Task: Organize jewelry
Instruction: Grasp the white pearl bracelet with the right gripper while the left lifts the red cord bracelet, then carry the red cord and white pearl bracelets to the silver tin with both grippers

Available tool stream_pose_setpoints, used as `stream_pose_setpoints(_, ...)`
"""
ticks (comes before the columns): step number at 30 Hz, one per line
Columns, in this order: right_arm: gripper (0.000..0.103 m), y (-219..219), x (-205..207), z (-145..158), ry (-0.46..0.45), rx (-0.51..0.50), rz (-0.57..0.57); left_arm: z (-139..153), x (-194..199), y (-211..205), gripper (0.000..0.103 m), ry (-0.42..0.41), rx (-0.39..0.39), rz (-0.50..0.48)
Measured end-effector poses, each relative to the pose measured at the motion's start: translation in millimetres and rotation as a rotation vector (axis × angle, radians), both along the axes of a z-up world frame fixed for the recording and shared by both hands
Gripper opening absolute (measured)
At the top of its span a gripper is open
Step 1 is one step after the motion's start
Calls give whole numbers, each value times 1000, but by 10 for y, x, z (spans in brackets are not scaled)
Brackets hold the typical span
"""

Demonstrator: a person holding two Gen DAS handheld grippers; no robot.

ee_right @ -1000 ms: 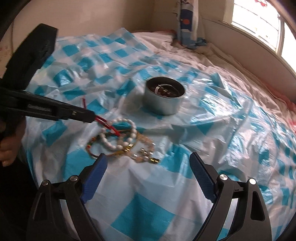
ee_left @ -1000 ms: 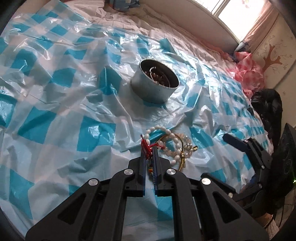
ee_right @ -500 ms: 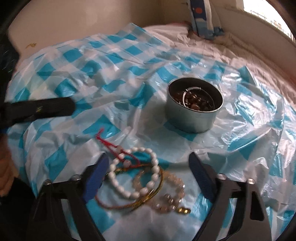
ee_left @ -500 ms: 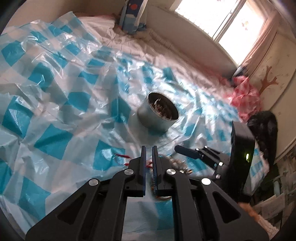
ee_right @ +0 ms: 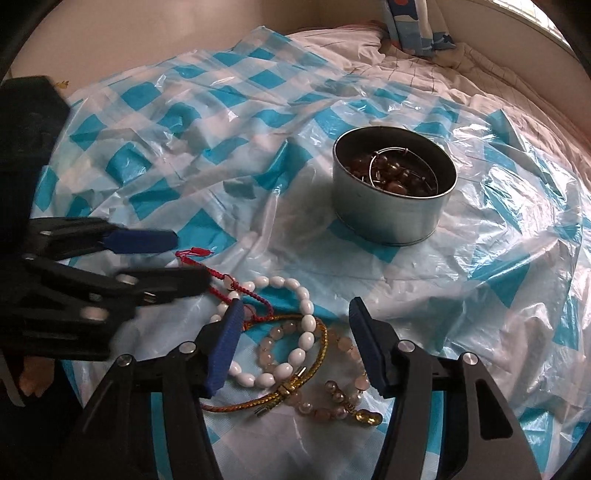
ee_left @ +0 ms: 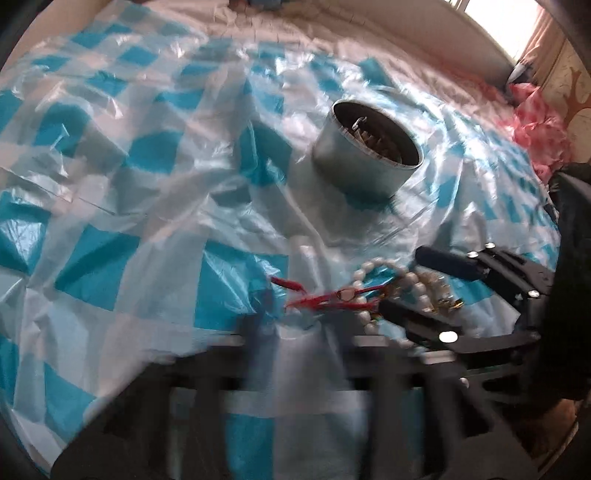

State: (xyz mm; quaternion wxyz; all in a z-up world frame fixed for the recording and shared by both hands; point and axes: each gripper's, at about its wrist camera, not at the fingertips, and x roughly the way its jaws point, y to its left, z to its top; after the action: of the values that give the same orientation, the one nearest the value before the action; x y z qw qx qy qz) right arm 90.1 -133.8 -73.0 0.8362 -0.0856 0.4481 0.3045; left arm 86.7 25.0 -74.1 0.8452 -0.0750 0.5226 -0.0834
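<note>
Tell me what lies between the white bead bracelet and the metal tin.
Only bare checked plastic sheet lies between the white bead bracelet and the metal tin; the right wrist view shows it clearly.

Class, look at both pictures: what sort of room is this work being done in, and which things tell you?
Most likely a bedroom: a checked plastic sheet is spread over a bed's quilted cover, with a window and pink curtain alongside.
</note>
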Motion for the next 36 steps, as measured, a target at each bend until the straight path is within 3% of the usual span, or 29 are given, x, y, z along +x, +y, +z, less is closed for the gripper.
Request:
stream_pose_setpoints(1,58,-6,-3,2,1,3,0,16,-9,63,2,-4,-33,15)
stream_pose_setpoints(8,55,46,42,-9,-3,2,13,303,-147,467,3,-156,-217,129)
stream_pose_setpoints(10,43,110,40,-28,-16,-26,30,373,-181,527,3,-197,-251,148)
stream_pose_setpoints(12,19,147,38,-33,-33,-47,42,377,-175,524,3,-199,-257,146)
stream_pose_setpoints(14,9,162,29,-18,-44,-48,52,385,-175,479,3,-194,-250,137)
stream_pose_setpoints(17,8,103,27,42,-47,-10,36,400,-159,411,3,-194,-249,114)
stream_pose_setpoints(24,8,-434,36,355,-16,248,-91,446,-132,202,3,-220,-243,62)
stream_pose_setpoints(30,8,-800,103,451,16,405,-173,534,-117,-2,3,-243,-278,11)
stream_pose_setpoints(36,8,-915,114,540,-8,485,-201,571,-34,-158,3,-244,-310,-17)
